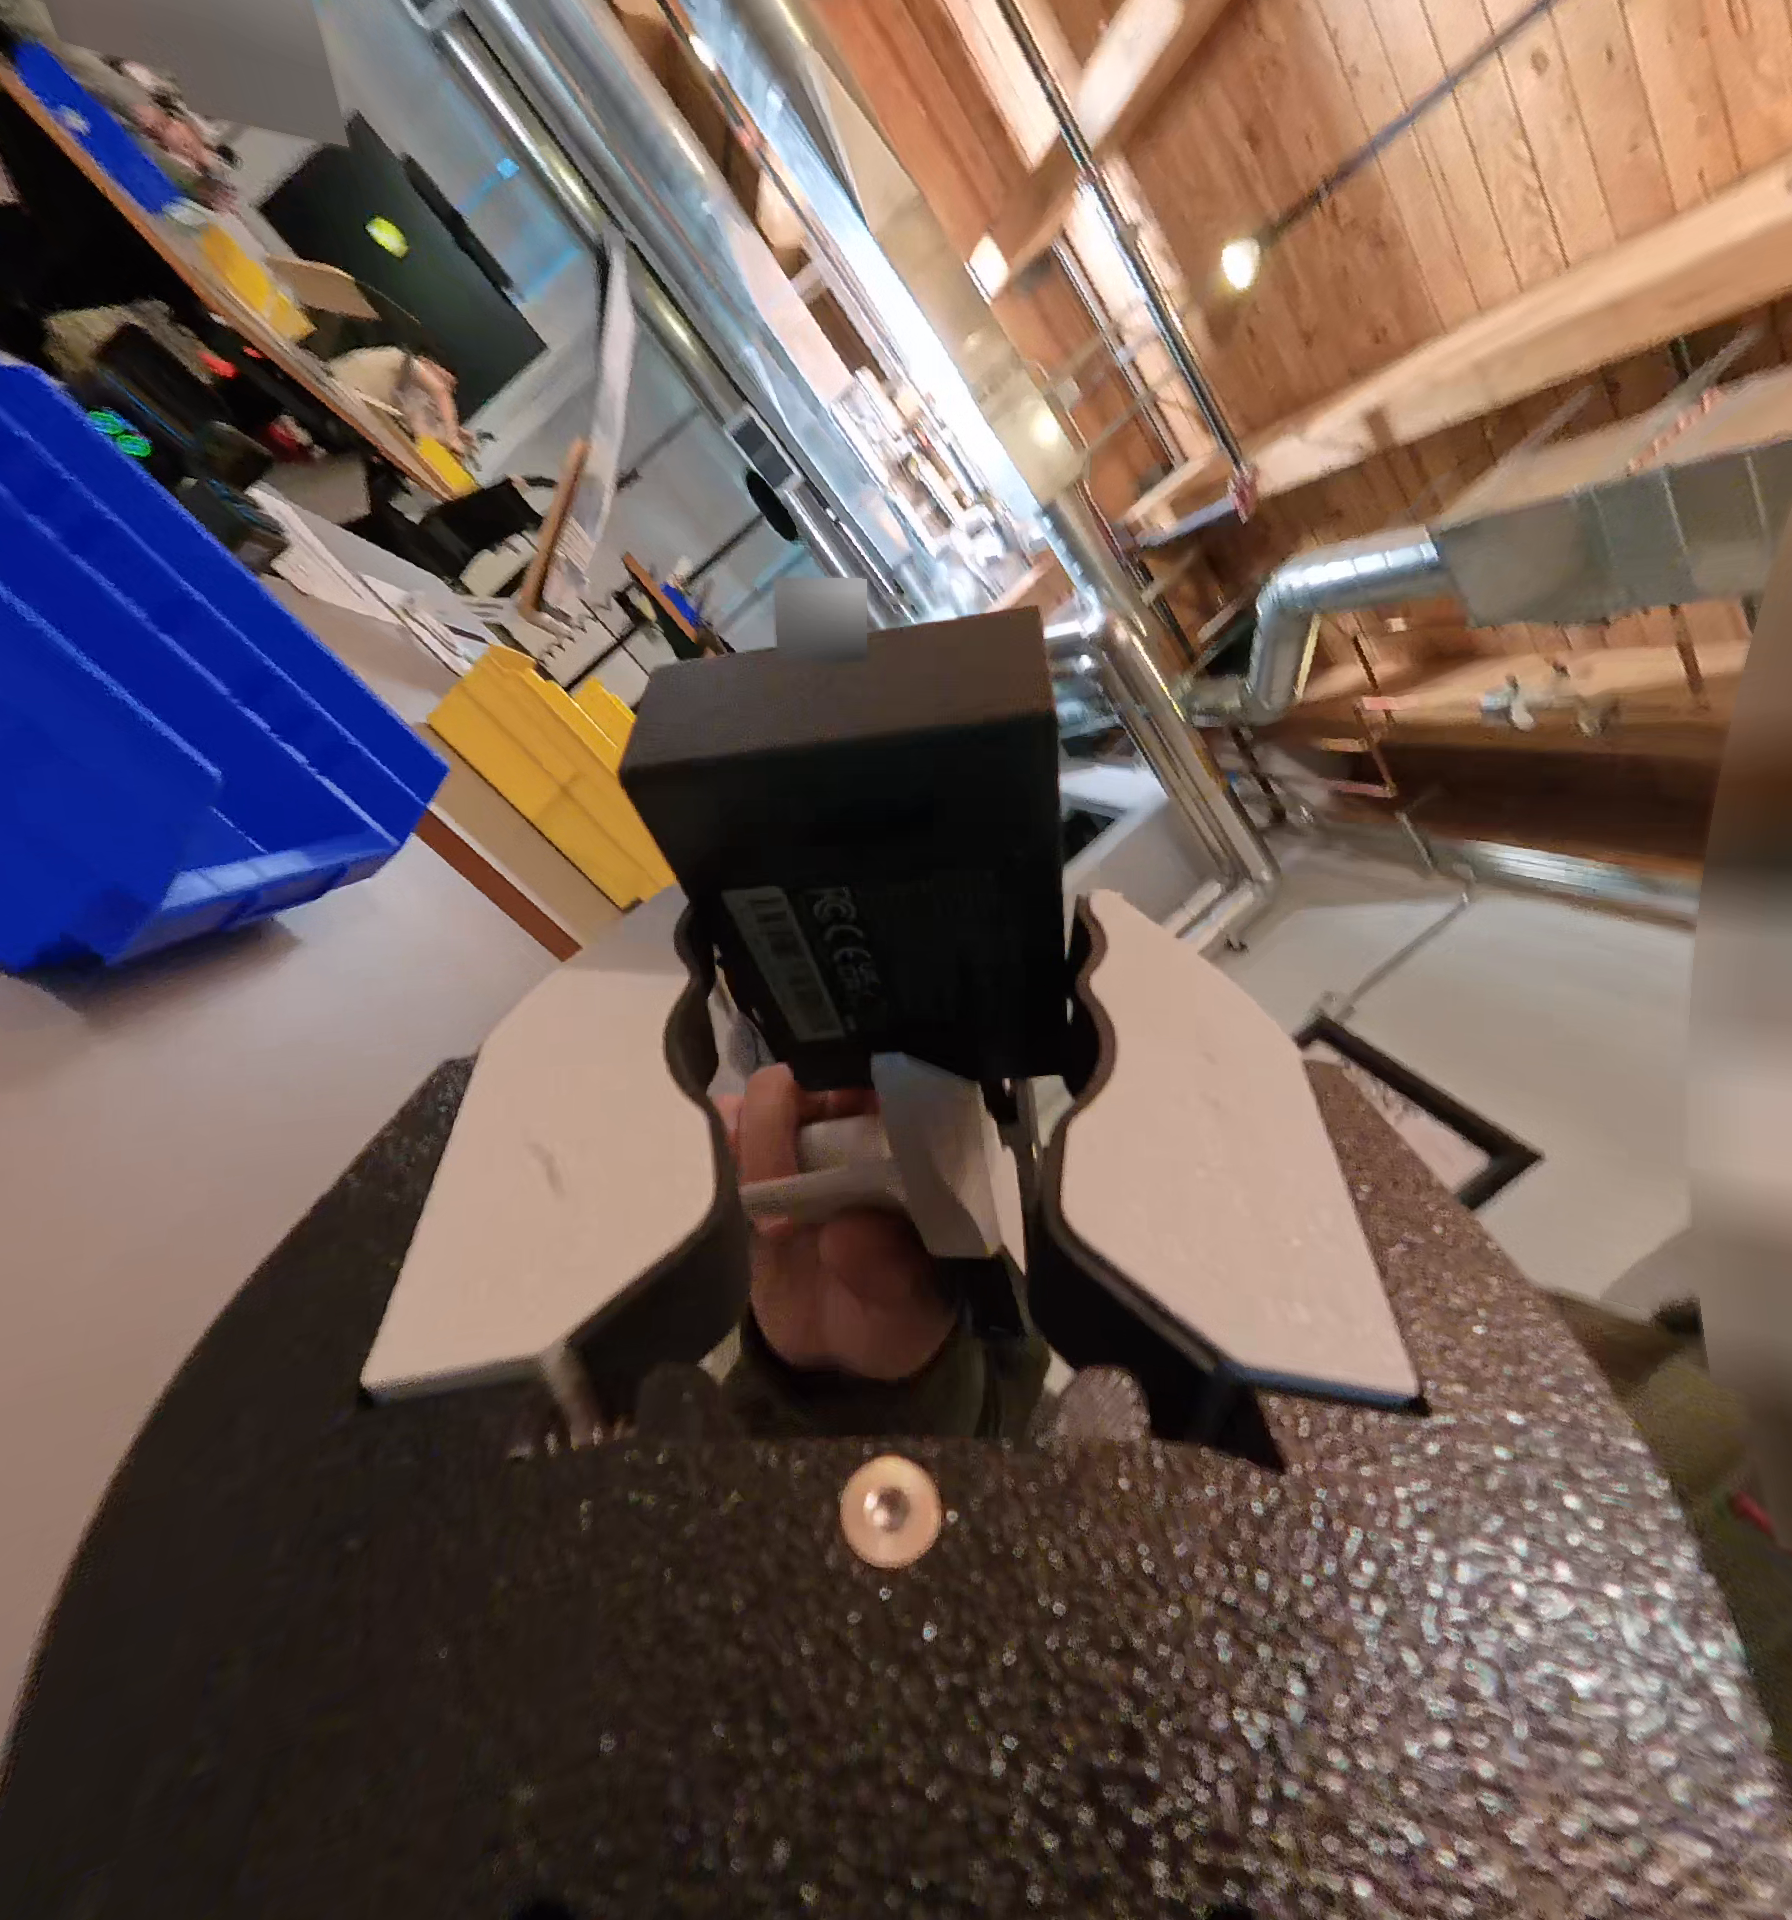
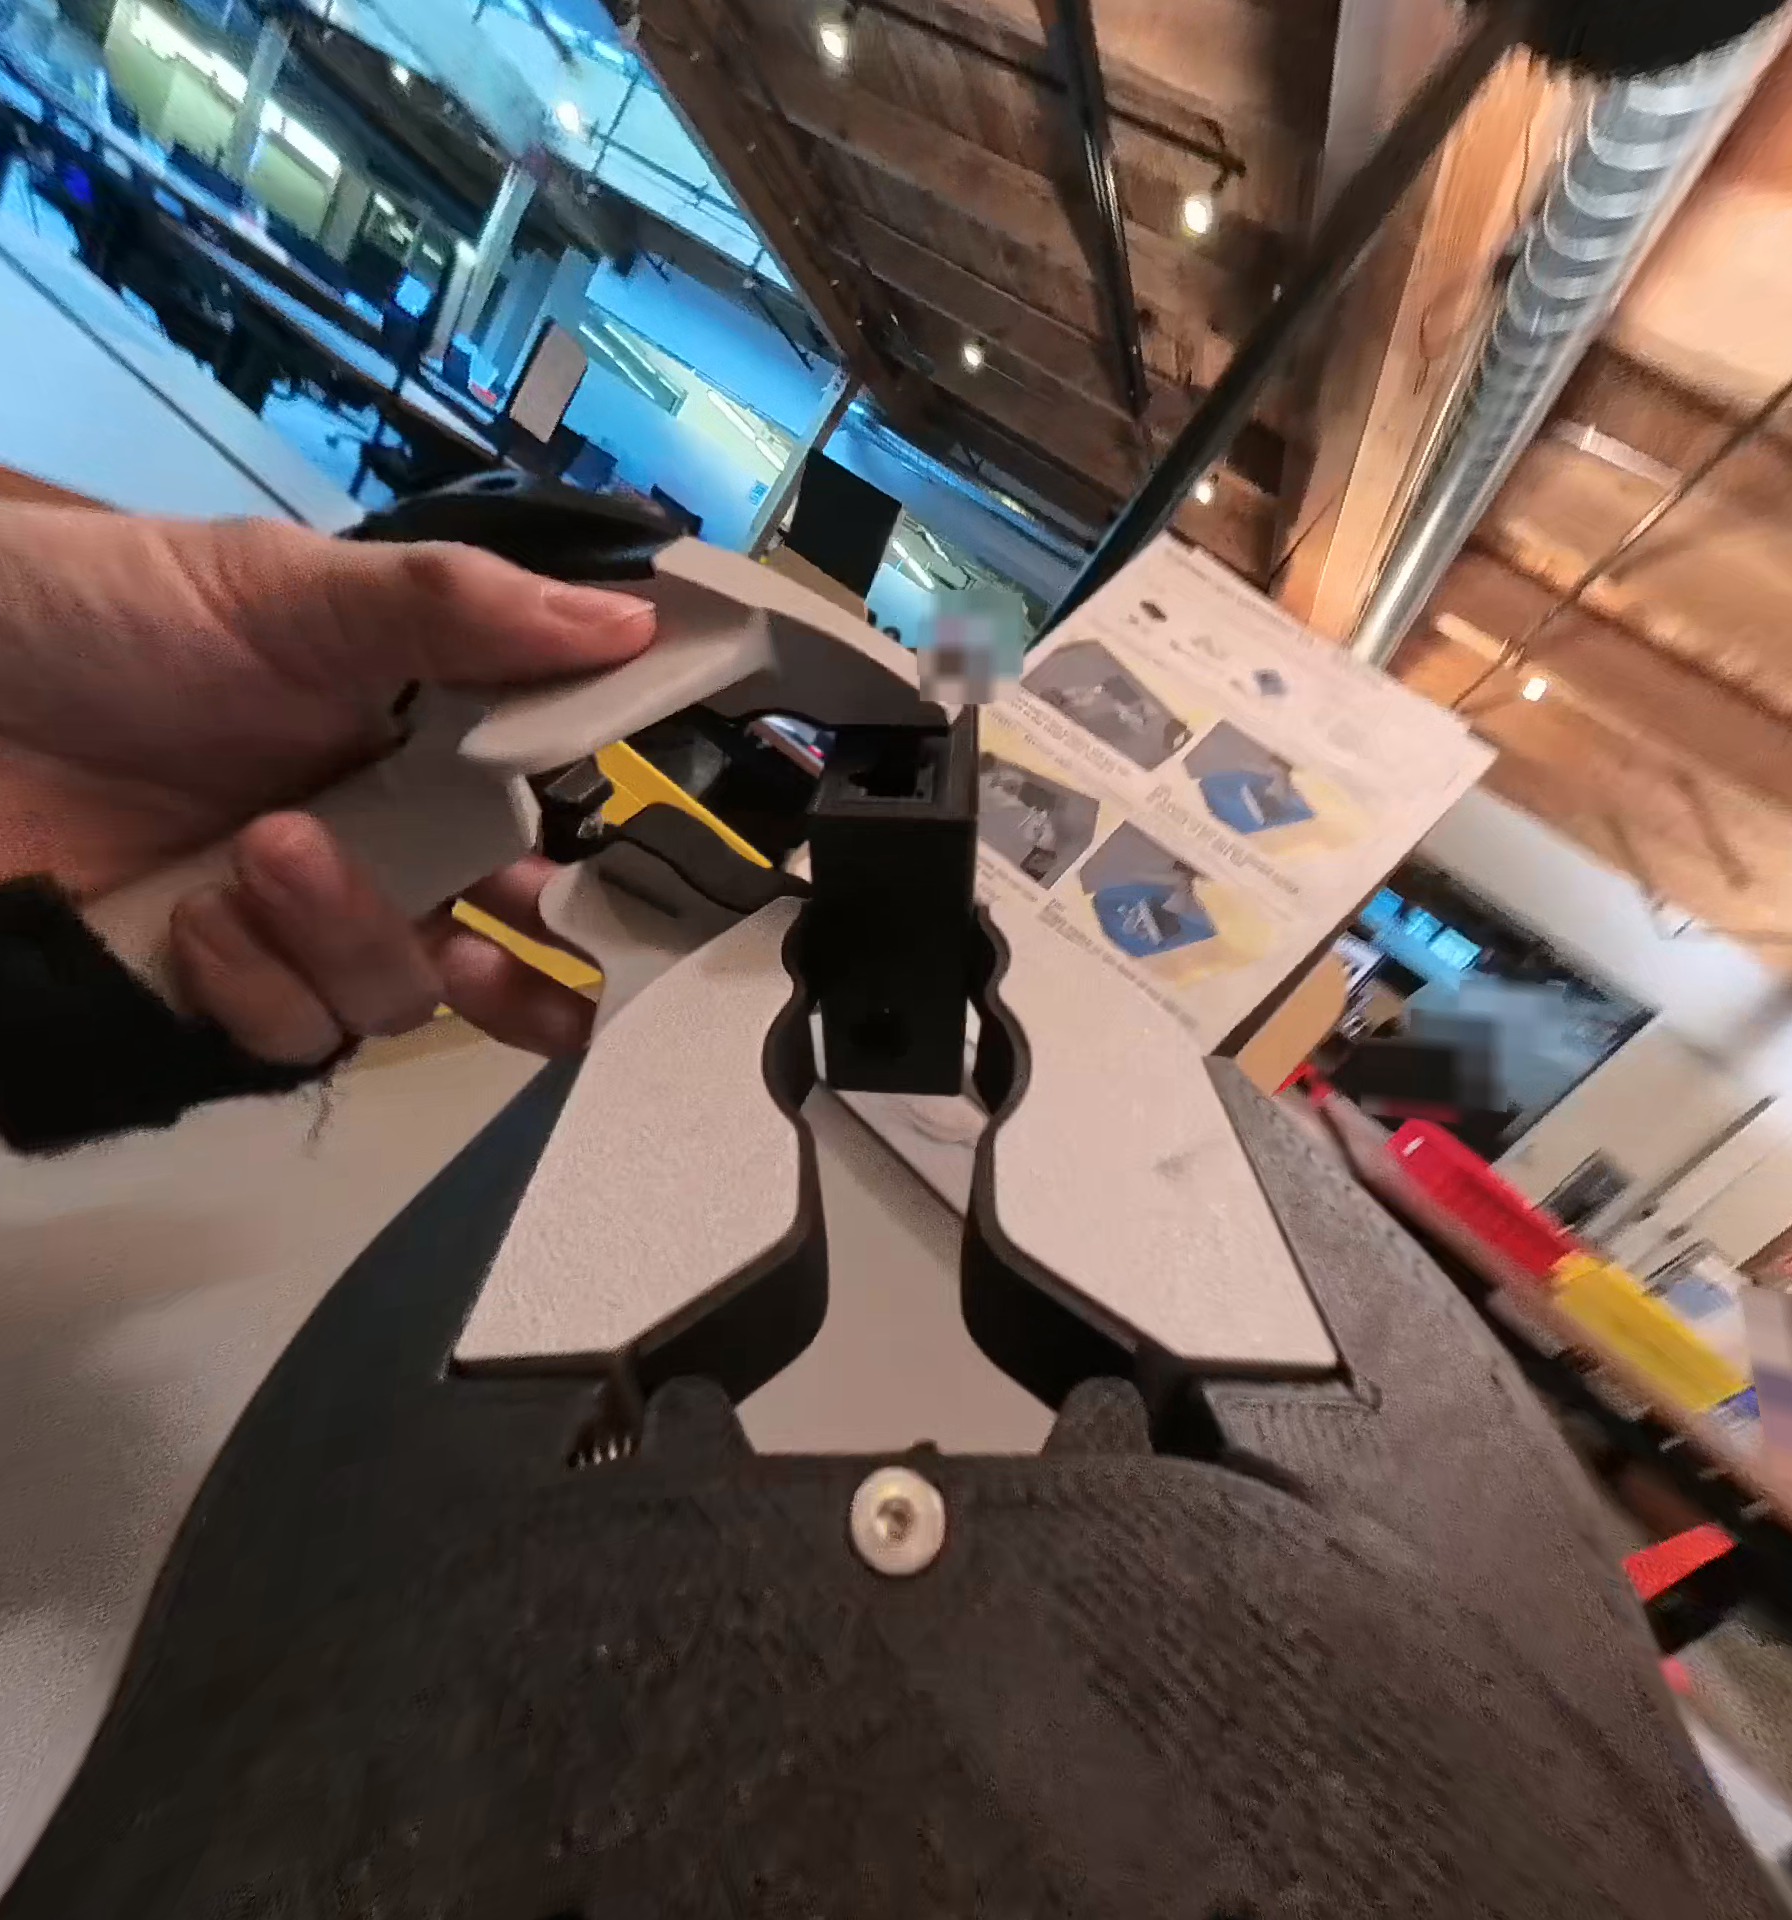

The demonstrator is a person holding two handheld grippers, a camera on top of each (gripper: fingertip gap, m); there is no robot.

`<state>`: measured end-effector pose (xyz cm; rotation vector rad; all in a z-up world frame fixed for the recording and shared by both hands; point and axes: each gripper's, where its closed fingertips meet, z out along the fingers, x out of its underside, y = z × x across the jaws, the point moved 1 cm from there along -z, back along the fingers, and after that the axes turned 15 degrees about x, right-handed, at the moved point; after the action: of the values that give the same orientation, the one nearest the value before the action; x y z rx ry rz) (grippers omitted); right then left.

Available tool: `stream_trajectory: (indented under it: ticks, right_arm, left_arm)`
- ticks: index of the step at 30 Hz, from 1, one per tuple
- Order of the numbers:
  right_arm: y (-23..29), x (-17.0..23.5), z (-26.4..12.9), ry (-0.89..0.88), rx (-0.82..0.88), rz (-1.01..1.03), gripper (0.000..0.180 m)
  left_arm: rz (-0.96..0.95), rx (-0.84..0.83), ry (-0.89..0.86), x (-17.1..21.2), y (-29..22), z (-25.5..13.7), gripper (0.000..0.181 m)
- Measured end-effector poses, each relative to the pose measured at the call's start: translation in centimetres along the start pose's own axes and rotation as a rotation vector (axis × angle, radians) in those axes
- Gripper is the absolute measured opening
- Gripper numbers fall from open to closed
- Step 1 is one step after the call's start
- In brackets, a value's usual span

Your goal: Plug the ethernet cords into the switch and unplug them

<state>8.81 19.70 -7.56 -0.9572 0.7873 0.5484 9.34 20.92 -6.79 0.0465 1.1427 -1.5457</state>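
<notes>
The black switch (image 1: 850, 810) is held up off the table with its labelled underside facing the left wrist camera. My left gripper (image 1: 876, 966) is shut on its lower end. In the right wrist view the switch (image 2: 887, 883) shows end-on, with an open port on its top side. My right gripper (image 2: 892, 966) is shut on its narrow sides. A hand (image 2: 248, 675) holds the left gripper, whose grey finger (image 2: 663, 675) reaches the switch from the left. Another hand (image 1: 830, 1247) shows below the switch in the left wrist view. No ethernet cord shows.
Stacked blue bins (image 1: 144, 748) and yellow bins (image 1: 549, 769) stand on the grey table (image 1: 144, 1143) to the left. A printed picture sheet (image 2: 1214, 810) stands behind the switch. Red and yellow bins (image 2: 1494, 1216) line the right side.
</notes>
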Motion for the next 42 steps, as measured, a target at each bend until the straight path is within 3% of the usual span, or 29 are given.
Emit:
stream_trajectory:
  ticks: [3, 7, 11, 13, 17, 18, 22, 24, 28, 30, 33, 35, 38, 42]
  right_arm:
    - [-0.5, -0.4, -0.4, -0.031, 0.089, -0.259, 0.027]
    - [-1.4, 0.5, -0.5, -0.001, 0.149, -0.557, 0.027]
    - [-0.4, 1.6, -0.7, -0.033, 0.131, -0.839, 0.027]
    - [0.4, 2.3, -0.9, -0.049, 0.109, -0.955, 0.027]
    - [1.9, 3.6, -1.3, -0.096, 0.06, -1.09, 0.027]
    - [2.1, 4.1, -1.4, -0.084, 0.054, -1.072, 0.027]
    - [3.0, 6.9, -2.0, 0.027, -0.062, -0.865, 0.036]
    - [3.1, 7.2, -2.6, 0.101, -0.14, -0.58, 0.047]
    - [1.2, 5.7, -2.8, 0.246, -0.217, 0.186, 0.071]
    - [0.9, 5.9, -2.7, 0.291, -0.267, 0.353, 0.076]
    - [1.0, 6.7, -2.3, 0.346, -0.222, 0.386, 0.082]
    - [0.4, 7.3, -1.6, 0.365, -0.064, 0.34, 0.095]
    - [-0.6, 7.8, -0.5, 0.349, 0.133, 0.283, 0.092]
    - [0.8, 8.3, 0.5, 0.354, 0.107, 0.337, 0.079]
  left_arm:
    - [0.056, -0.024, 0.083, 0.1, -0.3, -0.5, 0.065]
    - [0.073, -0.232, 0.186, 0.0, 1.1, -2.6, 0.077]
    - [-0.054, -0.35, 0.282, 0.9, 1.4, -3.2, 0.083]
    - [-0.156, -0.317, 0.242, 0.7, 1.3, -3.0, 0.082]
    - [-0.284, -0.32, 0.228, 0.9, 3.0, -3.7, 0.05]
    - [-0.292, -0.319, 0.233, 1.1, 3.6, -3.9, 0.031]
    - [-0.341, -0.28, 0.252, 2.1, 6.0, -4.3, 0.028]
    - [-0.334, -0.293, 0.279, 2.0, 7.0, -4.8, 0.027]
    - [-0.367, -0.252, 0.332, 1.0, 7.4, -5.0, 0.027]
    - [-0.38, -0.201, 0.379, 1.0, 7.0, -4.3, 0.027]
    - [-0.361, -0.236, 0.362, 0.5, 7.7, -3.6, 0.027]
    - [-0.346, -0.277, 0.281, -0.2, 8.3, -3.3, 0.027]
    - [-0.341, -0.291, 0.205, -0.1, 8.3, -2.5, 0.027]
    - [-0.381, -0.251, 0.153, 0.7, 8.0, -1.7, 0.027]
